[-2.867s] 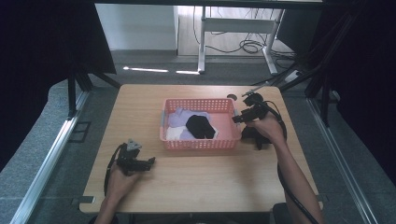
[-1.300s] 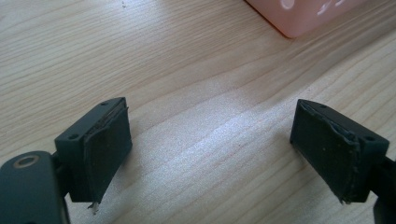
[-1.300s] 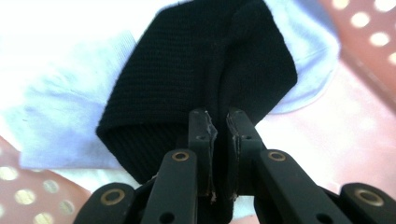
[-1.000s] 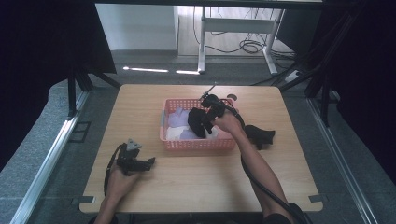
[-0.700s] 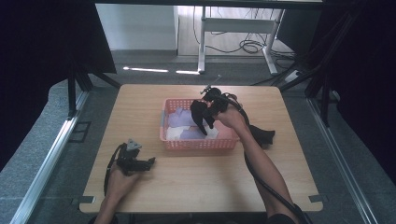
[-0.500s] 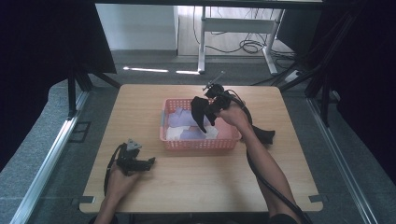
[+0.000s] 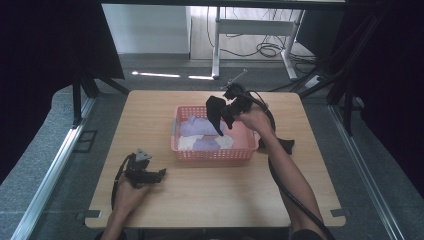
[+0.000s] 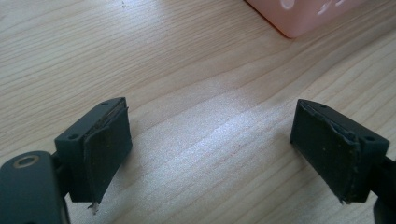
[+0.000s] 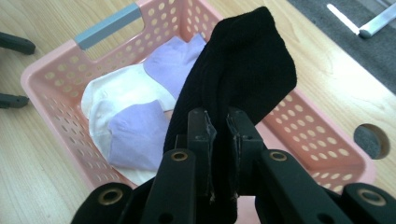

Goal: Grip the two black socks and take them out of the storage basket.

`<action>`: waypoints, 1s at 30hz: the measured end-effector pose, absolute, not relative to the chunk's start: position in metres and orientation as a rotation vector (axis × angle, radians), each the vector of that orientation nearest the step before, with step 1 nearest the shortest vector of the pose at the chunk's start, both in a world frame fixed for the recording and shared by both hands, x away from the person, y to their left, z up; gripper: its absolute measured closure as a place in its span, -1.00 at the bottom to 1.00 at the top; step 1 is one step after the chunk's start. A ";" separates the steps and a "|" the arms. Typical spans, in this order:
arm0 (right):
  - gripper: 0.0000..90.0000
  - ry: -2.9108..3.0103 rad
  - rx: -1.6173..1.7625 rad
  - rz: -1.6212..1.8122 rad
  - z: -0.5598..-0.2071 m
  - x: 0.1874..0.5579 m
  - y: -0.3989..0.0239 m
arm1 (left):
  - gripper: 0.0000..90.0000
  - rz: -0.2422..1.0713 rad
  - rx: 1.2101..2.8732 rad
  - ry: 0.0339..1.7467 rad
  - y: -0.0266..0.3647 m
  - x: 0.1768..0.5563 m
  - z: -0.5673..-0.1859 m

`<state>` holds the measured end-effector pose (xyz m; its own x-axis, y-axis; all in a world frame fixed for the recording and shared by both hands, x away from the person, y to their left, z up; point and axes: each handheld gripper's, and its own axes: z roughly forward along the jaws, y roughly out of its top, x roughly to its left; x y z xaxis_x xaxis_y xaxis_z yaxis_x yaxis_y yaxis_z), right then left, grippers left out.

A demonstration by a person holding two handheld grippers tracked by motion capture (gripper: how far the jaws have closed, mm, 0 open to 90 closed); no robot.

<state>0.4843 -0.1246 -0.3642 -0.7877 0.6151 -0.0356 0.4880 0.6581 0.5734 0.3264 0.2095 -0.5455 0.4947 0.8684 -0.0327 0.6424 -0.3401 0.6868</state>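
Wooden counter: right tongs clamp black sock above basket; pale socks remain beneath; left tongs gape, idle.

The pink basket is cut off by the top edge in the left gripper view. A black sock hides part of the basket's floor.

The table is pale wood with a soft sheen; the basket is perforated pink plastic; the black sock is ribbed matt cloth, the gripper pads worn matt rubber
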 end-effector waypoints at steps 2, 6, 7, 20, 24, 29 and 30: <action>0.81 2.641 0.888 0.825 -0.360 0.483 -0.127 | -0.73 0.452 2.096 1.237 0.210 0.326 -0.545; 0.81 2.620 0.891 0.843 -0.352 0.481 -0.133 | -0.73 0.452 2.097 1.236 0.210 0.326 -0.545; 0.81 2.613 0.895 0.846 -0.350 0.481 -0.135 | -0.73 0.452 2.097 1.236 0.210 0.326 -0.545; 0.81 2.546 0.961 0.882 -0.336 0.481 -0.170 | -0.73 0.452 2.097 1.236 0.210 0.326 -0.545; 0.81 2.519 0.985 0.886 -0.333 0.481 -0.183 | -0.73 0.452 2.097 1.236 0.210 0.326 -0.545; 0.81 2.481 1.026 0.897 -0.329 0.480 -0.204 | -0.73 0.454 2.098 1.236 0.209 0.326 -0.545; 0.81 2.473 1.035 0.897 -0.328 0.480 -0.208 | -0.73 0.454 2.097 1.236 0.209 0.326 -0.545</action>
